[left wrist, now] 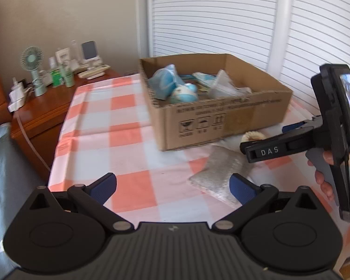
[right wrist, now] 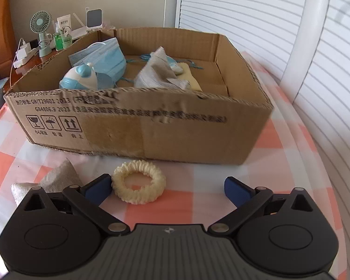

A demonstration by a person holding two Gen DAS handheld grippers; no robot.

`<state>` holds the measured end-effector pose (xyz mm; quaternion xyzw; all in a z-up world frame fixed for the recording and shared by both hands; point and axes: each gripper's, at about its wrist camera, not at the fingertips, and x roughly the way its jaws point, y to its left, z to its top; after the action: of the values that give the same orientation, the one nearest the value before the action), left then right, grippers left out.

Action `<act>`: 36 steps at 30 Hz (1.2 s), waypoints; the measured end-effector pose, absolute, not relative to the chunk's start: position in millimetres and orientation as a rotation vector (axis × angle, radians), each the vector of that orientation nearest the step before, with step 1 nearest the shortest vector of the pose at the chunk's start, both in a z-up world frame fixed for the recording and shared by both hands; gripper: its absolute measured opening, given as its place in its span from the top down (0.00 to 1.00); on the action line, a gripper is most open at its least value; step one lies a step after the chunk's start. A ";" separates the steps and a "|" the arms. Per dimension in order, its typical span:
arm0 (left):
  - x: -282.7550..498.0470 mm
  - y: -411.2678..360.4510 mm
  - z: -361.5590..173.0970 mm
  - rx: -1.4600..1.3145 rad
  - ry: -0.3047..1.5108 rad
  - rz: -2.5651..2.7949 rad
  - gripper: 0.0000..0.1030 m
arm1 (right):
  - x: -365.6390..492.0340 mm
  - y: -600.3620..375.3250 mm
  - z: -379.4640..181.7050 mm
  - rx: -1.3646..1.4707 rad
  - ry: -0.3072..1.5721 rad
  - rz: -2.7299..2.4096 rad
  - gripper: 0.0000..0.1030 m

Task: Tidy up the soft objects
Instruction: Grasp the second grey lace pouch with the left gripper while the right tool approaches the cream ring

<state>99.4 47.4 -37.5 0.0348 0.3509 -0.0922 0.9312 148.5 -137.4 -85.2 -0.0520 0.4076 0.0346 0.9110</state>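
Both grippers, left (left wrist: 172, 187) and right (right wrist: 167, 190), have wide jaws; a cream scrunchie (right wrist: 138, 188) lies before the box (right wrist: 151, 135) on the table (right wrist: 280, 144)

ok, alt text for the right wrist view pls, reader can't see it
The open right gripper hovers over a cream scrunchie on a checked tablecloth, the scrunchie beside its left finger. Behind sits an open cardboard box holding face masks and other soft items; a grey cloth lies left.
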 end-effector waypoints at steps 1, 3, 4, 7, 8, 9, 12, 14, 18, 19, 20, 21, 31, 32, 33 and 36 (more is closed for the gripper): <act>100.5 44.8 -38.5 0.079 0.720 -0.208 0.01 | 146.6 -140.9 -85.2 -0.113 0.841 0.079 0.00; 103.4 38.6 -40.8 0.099 0.726 -0.248 0.01 | 143.7 -145.8 -84.7 -0.118 0.844 0.092 0.00; 105.5 35.6 -42.3 0.108 0.730 -0.266 0.01 | 142.6 -147.5 -84.5 -0.121 0.846 0.098 0.00; 113.5 25.5 -50.7 0.153 0.751 -0.331 0.01 | 140.1 -149.4 -84.3 -0.123 0.842 0.103 0.00; 116.3 21.2 -54.6 0.172 0.760 -0.348 0.01 | 139.4 -149.6 -84.6 -0.124 0.839 0.105 0.00; 119.2 16.9 -58.1 0.196 0.769 -0.360 0.01 | 139.0 -149.9 -84.8 -0.124 0.836 0.107 0.00; 126.2 7.2 -67.3 0.246 0.771 -0.406 0.01 | 137.6 -151.1 -85.1 -0.125 0.830 0.112 0.00; 132.1 2.1 -73.1 0.264 0.783 -0.434 0.03 | 136.6 -152.2 -85.1 -0.127 0.829 0.118 0.00; 143.3 -2.3 -80.6 0.284 0.799 -0.448 0.11 | 134.9 -154.5 -85.2 -0.130 0.822 0.131 0.00; 145.4 -1.6 -80.1 0.276 0.797 -0.462 0.16 | 134.1 -155.0 -85.3 -0.129 0.820 0.132 0.00; 147.1 -1.3 -79.8 0.271 0.798 -0.473 0.19 | 134.1 -155.2 -85.3 -0.129 0.818 0.133 0.00; 149.2 -0.8 -79.7 0.266 0.799 -0.482 0.24 | 134.0 -155.2 -85.3 -0.129 0.817 0.133 0.00; 149.3 -2.4 -76.7 0.212 0.798 -0.533 0.60 | 128.5 -155.5 -86.5 -0.130 0.800 0.133 0.00; 148.5 -1.9 -76.2 0.204 0.797 -0.525 0.60 | 127.8 -155.2 -86.6 -0.130 0.798 0.135 0.00; 148.4 -0.7 -75.7 0.192 0.799 -0.513 0.60 | 127.4 -154.5 -86.7 -0.130 0.797 0.140 0.00; 144.9 7.0 -75.1 0.158 0.806 -0.466 0.60 | 126.1 -148.6 -87.3 -0.146 0.792 0.182 0.00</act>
<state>144.9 7.0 -75.1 0.0760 0.3881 -0.2245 0.8906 126.1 -148.6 -87.3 -0.0711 0.3849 0.0884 0.9160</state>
